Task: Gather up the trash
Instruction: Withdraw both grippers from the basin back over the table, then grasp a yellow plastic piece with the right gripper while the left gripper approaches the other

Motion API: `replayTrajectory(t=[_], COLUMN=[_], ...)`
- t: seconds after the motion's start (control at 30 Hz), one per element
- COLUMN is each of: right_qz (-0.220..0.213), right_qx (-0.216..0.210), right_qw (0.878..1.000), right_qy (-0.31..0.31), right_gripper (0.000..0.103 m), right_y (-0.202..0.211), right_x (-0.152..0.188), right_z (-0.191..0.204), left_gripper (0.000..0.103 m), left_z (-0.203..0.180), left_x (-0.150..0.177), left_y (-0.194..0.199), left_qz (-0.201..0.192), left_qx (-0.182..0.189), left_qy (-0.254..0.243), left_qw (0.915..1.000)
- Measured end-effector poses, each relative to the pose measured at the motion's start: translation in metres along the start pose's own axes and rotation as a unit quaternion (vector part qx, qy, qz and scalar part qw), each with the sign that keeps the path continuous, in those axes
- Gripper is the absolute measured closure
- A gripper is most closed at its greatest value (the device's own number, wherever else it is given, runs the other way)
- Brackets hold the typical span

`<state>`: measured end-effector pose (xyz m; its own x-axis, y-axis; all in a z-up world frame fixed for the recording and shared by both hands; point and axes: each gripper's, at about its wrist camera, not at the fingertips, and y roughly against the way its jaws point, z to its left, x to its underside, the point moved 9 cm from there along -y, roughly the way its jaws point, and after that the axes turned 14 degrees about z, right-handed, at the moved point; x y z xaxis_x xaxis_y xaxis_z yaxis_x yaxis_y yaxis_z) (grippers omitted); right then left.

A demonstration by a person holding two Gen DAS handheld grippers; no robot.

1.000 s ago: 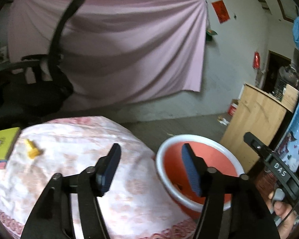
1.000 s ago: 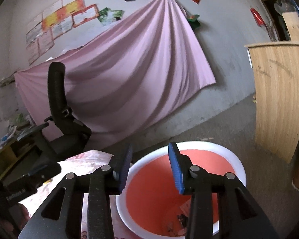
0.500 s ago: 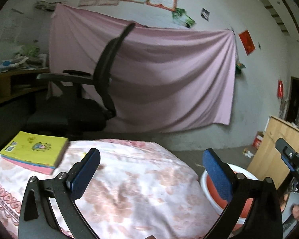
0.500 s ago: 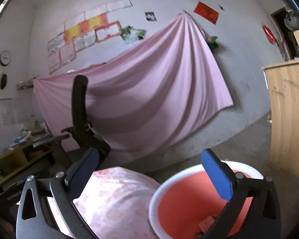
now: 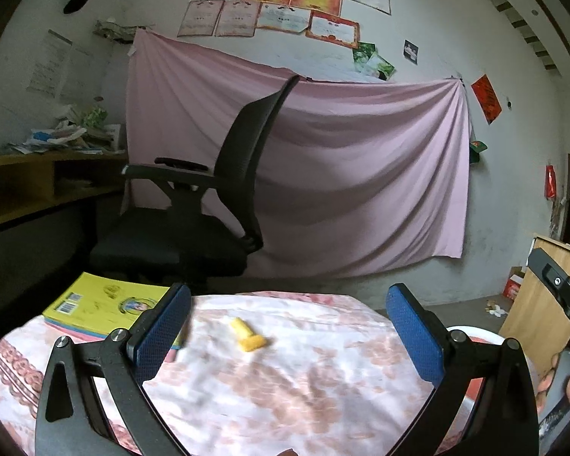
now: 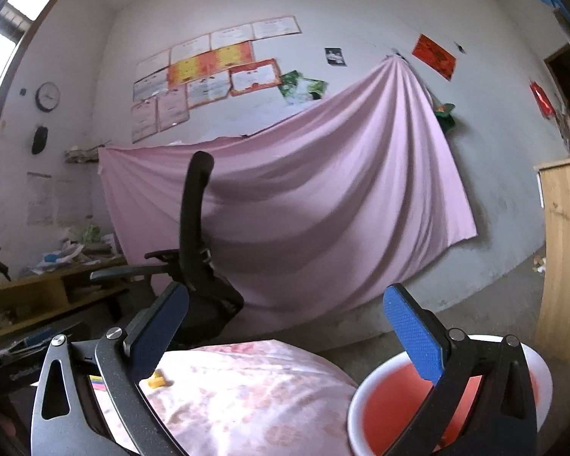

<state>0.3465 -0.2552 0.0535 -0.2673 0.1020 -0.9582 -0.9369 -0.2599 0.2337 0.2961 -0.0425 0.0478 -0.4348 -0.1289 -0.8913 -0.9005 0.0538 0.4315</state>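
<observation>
Left wrist view: left gripper (image 5: 288, 326) is hanging w/ jaws spread wide, nothing btwn them, prob. lining up on the yellow scrap (image 5: 247, 336) lying ahead on the floral cloth (image 5: 285, 387), near a yellow book (image 5: 106, 306). Scrap is looking small, stubby, 1 end wider, crumpled; should pinch easily.

Right wrist view: right gripper (image 6: 285, 326) is also gaping, empty, sitting over the red basin (image 6: 376, 414) by the table edge, likely the trash bin. Scrap (image 6: 156, 379) is showing at lower left, well apart from the basin.
</observation>
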Motion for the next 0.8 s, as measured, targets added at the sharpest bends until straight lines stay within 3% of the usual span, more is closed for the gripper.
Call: replayTrajectory(t=[0.47, 0.8], right_qz=[0.04, 0.11], right_qx=[-0.01, -0.023], right_qw=[0.996, 0.985], right_qy=[0.078, 0.133], right_gripper=[0.0, 0.0], right_y=[-0.039, -0.075], right_x=[0.023, 0.05], right_z=[0.067, 0.103], left_gripper=[0.002, 0.002], left_z=[0.067, 0.116], left_x=[0.009, 0.022], left_y=[-0.006, -0.033], left_qz=[-0.006, 0.067], left_qx=[-0.041, -0.049], left_qy=[-0.005, 0.024], left_qw=[0.9991, 0.9963])
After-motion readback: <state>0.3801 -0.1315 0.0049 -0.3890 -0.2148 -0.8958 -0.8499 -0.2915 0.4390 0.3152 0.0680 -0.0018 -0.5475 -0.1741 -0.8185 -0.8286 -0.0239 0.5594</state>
